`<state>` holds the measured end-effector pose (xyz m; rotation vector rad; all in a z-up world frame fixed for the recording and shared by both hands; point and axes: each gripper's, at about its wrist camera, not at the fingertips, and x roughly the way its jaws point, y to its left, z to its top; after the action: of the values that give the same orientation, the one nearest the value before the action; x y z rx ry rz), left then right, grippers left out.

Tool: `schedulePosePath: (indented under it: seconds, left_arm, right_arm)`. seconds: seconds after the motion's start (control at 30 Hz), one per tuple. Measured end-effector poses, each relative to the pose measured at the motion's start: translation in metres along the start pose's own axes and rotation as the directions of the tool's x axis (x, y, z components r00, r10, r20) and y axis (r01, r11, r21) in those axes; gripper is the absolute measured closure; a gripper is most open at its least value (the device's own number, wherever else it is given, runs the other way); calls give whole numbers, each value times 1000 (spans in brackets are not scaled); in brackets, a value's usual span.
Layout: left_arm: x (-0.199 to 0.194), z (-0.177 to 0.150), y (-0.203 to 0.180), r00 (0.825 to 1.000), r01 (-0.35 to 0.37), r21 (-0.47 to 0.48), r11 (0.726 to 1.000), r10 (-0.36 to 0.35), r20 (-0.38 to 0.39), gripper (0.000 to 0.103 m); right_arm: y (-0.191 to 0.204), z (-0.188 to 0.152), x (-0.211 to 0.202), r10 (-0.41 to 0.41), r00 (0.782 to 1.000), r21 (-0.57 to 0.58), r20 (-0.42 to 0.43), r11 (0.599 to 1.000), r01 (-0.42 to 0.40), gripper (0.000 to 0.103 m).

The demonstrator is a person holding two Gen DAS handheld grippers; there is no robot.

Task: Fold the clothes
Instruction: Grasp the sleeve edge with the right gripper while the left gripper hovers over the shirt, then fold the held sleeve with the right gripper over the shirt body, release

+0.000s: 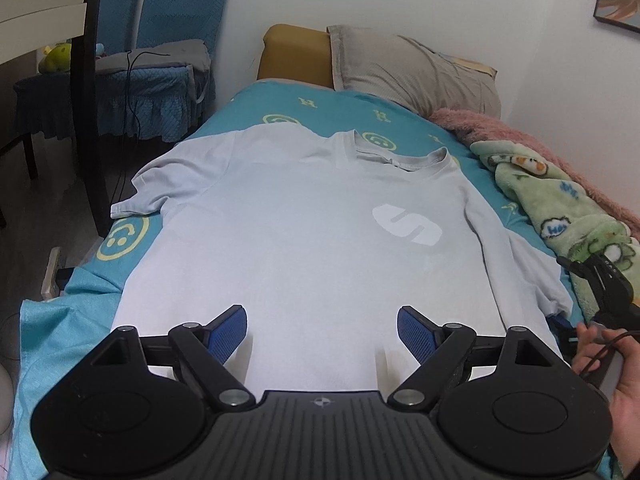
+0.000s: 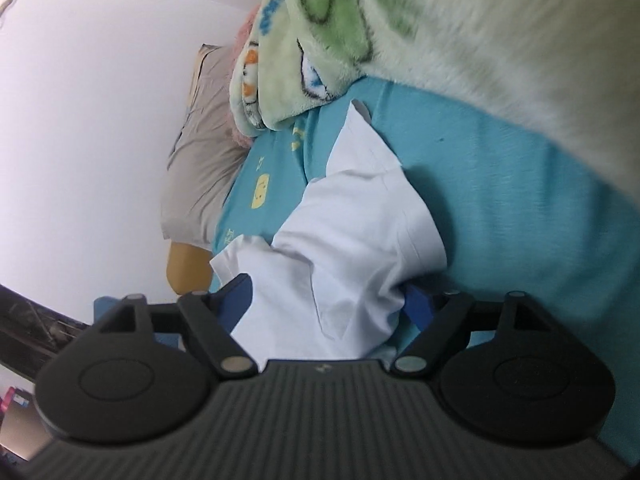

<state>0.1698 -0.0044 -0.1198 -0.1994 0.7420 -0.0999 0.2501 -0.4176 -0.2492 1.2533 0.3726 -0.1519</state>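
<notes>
**Pale T-shirt spread on the bed, both grippers at its near edge**

At the far left a chair [image 1: 160, 68] with a blue quilted cover stands beside the bed, whose teal sheet [image 1: 120, 236] carries yellow smiley prints. The pale T-shirt [image 1: 304, 232] lies flat on that sheet, front up, collar toward the grey pillow [image 1: 412, 72] at the head, one sleeve spread to the left and the other to the right.

The left gripper [image 1: 323, 334] is held level and low over the shirt's lower body, pointing straight up the bed toward the collar. Its blue-padded fingers [image 1: 229, 330] stand wide apart with only flat cloth between them, nothing pinched.

Further right, a green patterned blanket [image 1: 560, 208] is bunched along the bed's edge. There the right gripper [image 2: 332, 296] is rolled onto its side, so the bed appears tipped in its own view. Its fingers are spread, with the shirt's right sleeve [image 2: 360, 232] bunched in the gap; whether the pads touch the cloth cannot be told. The person's hand [image 1: 608, 364] holds that tool at the lower right.
</notes>
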Motion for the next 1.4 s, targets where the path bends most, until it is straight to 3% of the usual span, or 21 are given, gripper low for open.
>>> schedulePosePath:
  seconds: [0.23, 0.53, 0.6, 0.63, 0.67, 0.73, 0.77, 0.8, 0.87, 1.1, 1.27, 1.4]
  left_arm:
    - [20, 0, -2, 999, 22, -43, 999, -24, -47, 19]
    - [16, -3, -3, 997, 41, -76, 996, -46, -59, 19]
    - [15, 2, -7, 997, 59, -82, 995, -63, -51, 19]
    - [14, 3, -9, 997, 64, -76, 995, -68, -45, 19]
    - [13, 5, -10, 997, 63, -65, 996, -66, -40, 19]
    - [12, 7, -12, 998, 62, -46, 997, -64, -30, 19]
    - [13, 8, -11, 997, 65, -53, 996, -67, -32, 19]
    - [14, 9, -10, 997, 68, -70, 995, -71, -38, 19]
    - [14, 12, -7, 996, 75, -92, 993, -79, -37, 19]
    - [2, 28, 9, 998, 56, -110, 992, -56, 2, 19]
    - [-16, 40, 33, 999, 44, -160, 986, -40, 25, 19]
    - [-33, 48, 58, 998, 26, -189, 982, -15, 60, 18]
  right_arm:
    - [14, -5, 18, -73, 996, -88, 54, 993, 78, 22]
    - [26, 14, 60, -30, 993, -163, 117, 986, 49, 22]
    - [36, 20, 75, -73, 990, -192, 117, 977, 94, 23]
    - [41, 23, 83, -96, 988, -206, 117, 971, 119, 23]
    - [47, 27, 90, -137, 985, -248, 108, 955, 160, 34]
    - [58, 34, 103, -225, 970, -341, 95, 908, 243, 67]
    - [61, 38, 104, -264, 959, -365, 106, 886, 285, 95]
    - [64, 43, 103, -302, 945, -385, 122, 863, 326, 96]
    - [77, 50, 93, -292, 941, -443, 169, 831, 337, 96]
    - [158, 51, 58, -271, 905, -643, 329, 637, 425, 97]
    - [227, -4, 50, -208, 899, -766, 386, 471, 438, 97]
    - [270, -82, 65, -149, 908, -862, 392, 286, 419, 97]
